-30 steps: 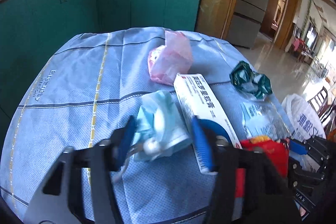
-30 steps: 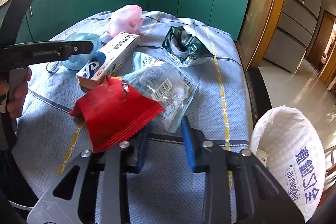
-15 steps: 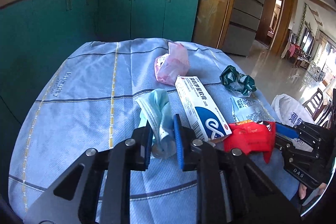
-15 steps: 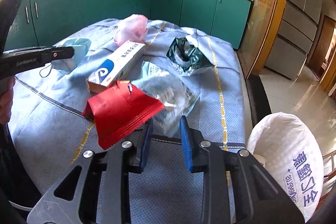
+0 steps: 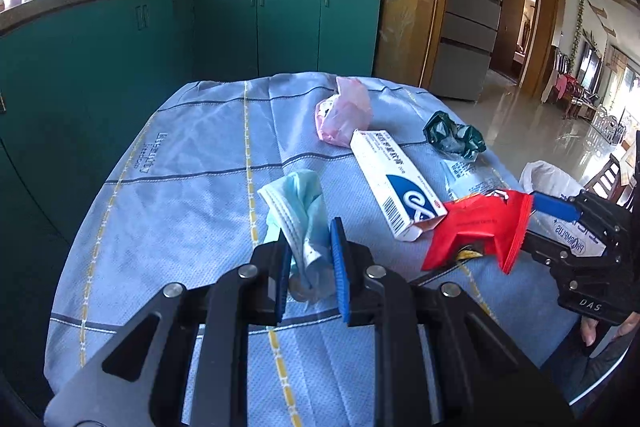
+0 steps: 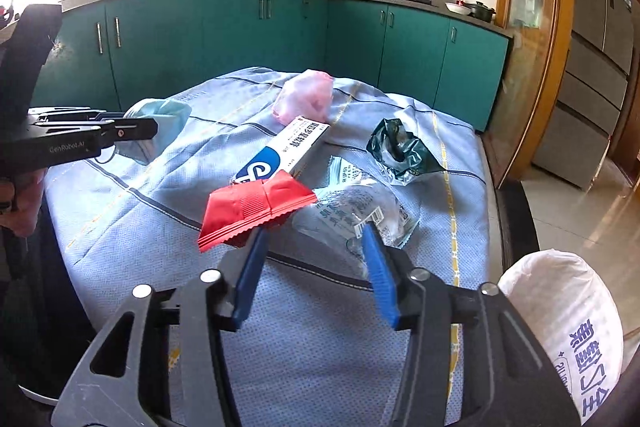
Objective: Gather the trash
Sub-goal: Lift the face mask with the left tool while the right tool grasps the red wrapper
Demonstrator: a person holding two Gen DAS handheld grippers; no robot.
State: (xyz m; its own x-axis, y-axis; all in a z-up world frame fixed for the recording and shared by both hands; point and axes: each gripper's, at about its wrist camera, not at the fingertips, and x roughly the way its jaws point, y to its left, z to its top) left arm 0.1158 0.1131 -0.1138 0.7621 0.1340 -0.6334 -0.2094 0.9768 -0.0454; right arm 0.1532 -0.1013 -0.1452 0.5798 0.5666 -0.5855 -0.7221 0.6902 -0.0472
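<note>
My left gripper (image 5: 310, 231) is shut on a crumpled light-blue face mask (image 5: 298, 205) and holds it above the blue tablecloth (image 5: 180, 187); the mask also shows in the right wrist view (image 6: 160, 119). My right gripper (image 6: 314, 231) now stands open; the red wrapper (image 6: 252, 207) rests against its left finger, and whether that finger still holds it I cannot tell. The wrapper also shows in the left wrist view (image 5: 480, 227). A clear plastic wrapper (image 6: 360, 211) lies between the right fingers. A white-and-blue toothpaste box (image 5: 394, 175), a pink bag (image 5: 344, 113) and a dark green wrapper (image 5: 452, 139) lie on the cloth.
A white trash bag (image 6: 568, 311) with blue print stands off the table's right side, low right in the right wrist view. Teal kitchen cabinets (image 5: 240, 27) run behind the table. A tiled floor (image 6: 580, 203) lies to the right.
My left gripper closed on the face mask and lifted it off the cloth. My right gripper, shut on the red wrapper before, has opened wide; both views rose higher above the table.
</note>
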